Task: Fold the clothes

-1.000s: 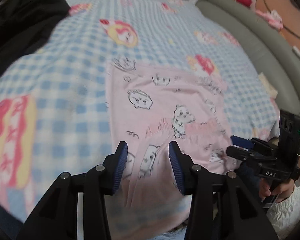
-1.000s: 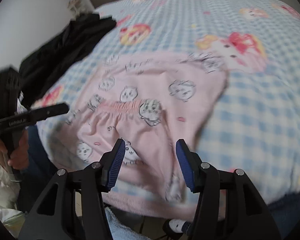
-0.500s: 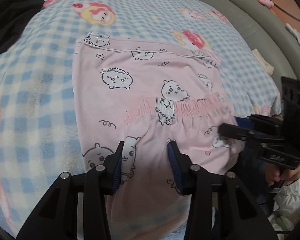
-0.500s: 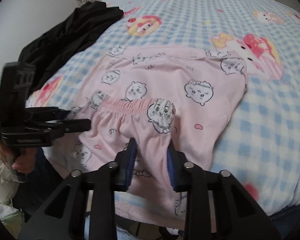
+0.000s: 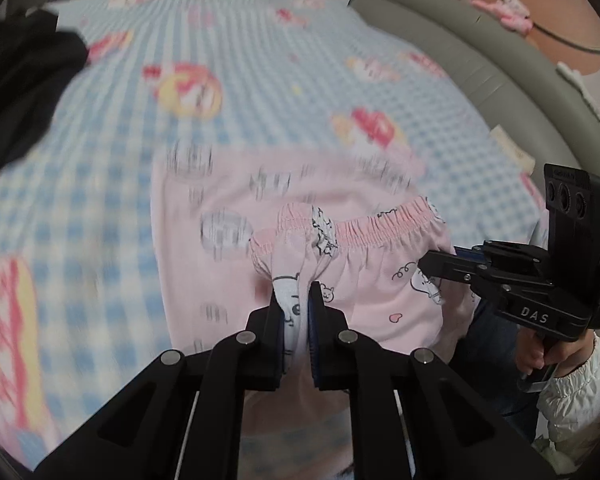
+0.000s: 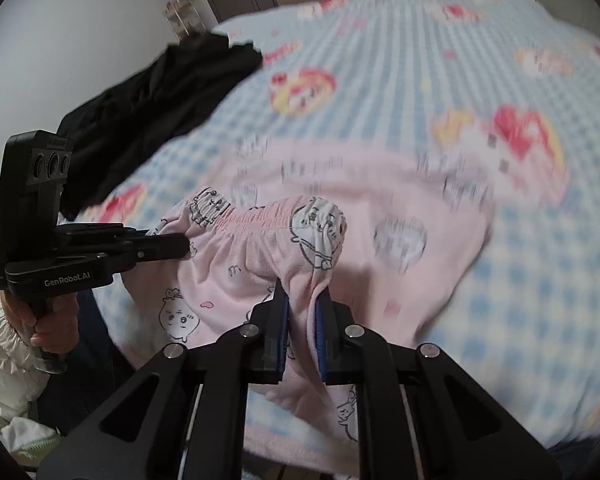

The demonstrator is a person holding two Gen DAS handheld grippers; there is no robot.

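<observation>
Left wrist view
- Left gripper (image 5: 296,300): its fingers (image 5: 275,320) are pressed onto a bunched pleat of the pink pyjama trousers (image 5: 364,280), just below the elastic waistband (image 5: 380,230).
- Why held so: pinching near the waistband's left end gives one of two hold points, so the top edge can be carried as a straight line.
- Right gripper (image 5: 434,266): reaches in from the right and meets the cloth at the waistband's other end; its fingertips are hidden by fabric in this view.
- Trousers' place: near edge of the bed (image 5: 260,60), waist end raised off the lower layer, the rest flat and blurred.

Right wrist view
- Right gripper (image 6: 302,304): fingers (image 6: 282,320) clamp a gathered fold of the trousers below the waistband (image 6: 256,216).
- Left gripper (image 6: 180,246): comes in from the left side, tips at the cloth's edge.
- Trousers' lie: pink cloth drapes over the bed's near edge beneath the fingers; the far part rests on the checked blanket (image 6: 440,40).
- Black garment (image 6: 152,108): heaped at the bed's far left, well apart.
- Judgement: the raised waist end suggests a fold is in hand; which way it will be laid cannot be told.
</observation>
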